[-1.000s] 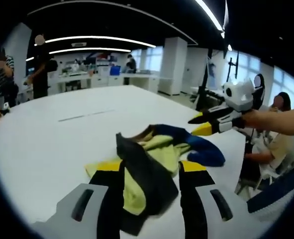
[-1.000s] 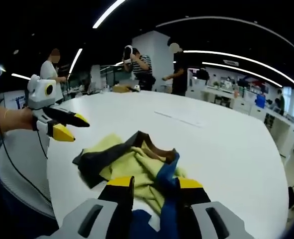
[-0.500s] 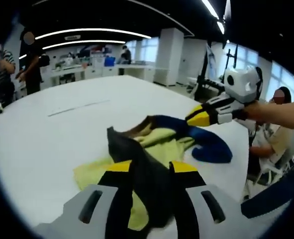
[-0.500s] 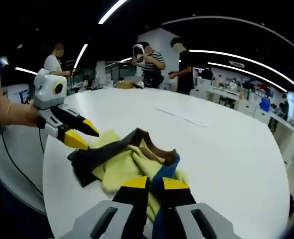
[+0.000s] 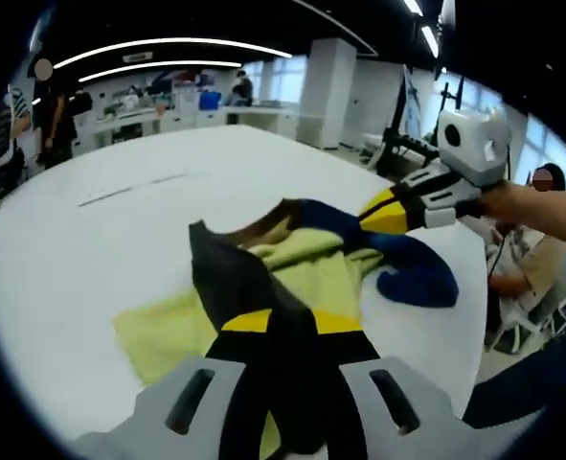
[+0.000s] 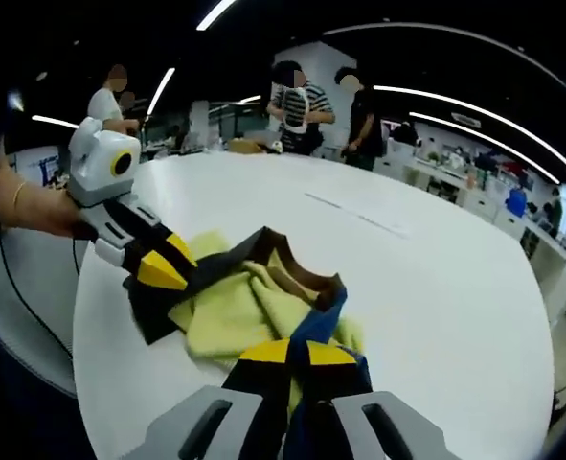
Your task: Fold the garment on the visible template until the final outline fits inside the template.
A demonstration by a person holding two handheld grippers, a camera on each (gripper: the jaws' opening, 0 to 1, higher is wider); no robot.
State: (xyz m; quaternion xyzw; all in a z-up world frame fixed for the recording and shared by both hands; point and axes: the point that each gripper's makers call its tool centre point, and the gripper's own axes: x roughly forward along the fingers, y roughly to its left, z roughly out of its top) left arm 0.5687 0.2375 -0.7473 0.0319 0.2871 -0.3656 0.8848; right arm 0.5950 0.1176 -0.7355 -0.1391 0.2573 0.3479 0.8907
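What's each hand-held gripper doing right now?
Left hand-held gripper: shut on the garment's dark part.
Right hand-held gripper: shut on the garment's blue part.

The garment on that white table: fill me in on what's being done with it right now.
A person holds a two-jaw gripper in each hand and works on a crumpled garment of yellow, dark and blue fabric on a white table. The left gripper is shut on the dark part of the cloth, and the right gripper is shut on the blue part. The garment is bunched up, not yet laid flat or folded. No template outline can be made out under it. Other people stand in the background.
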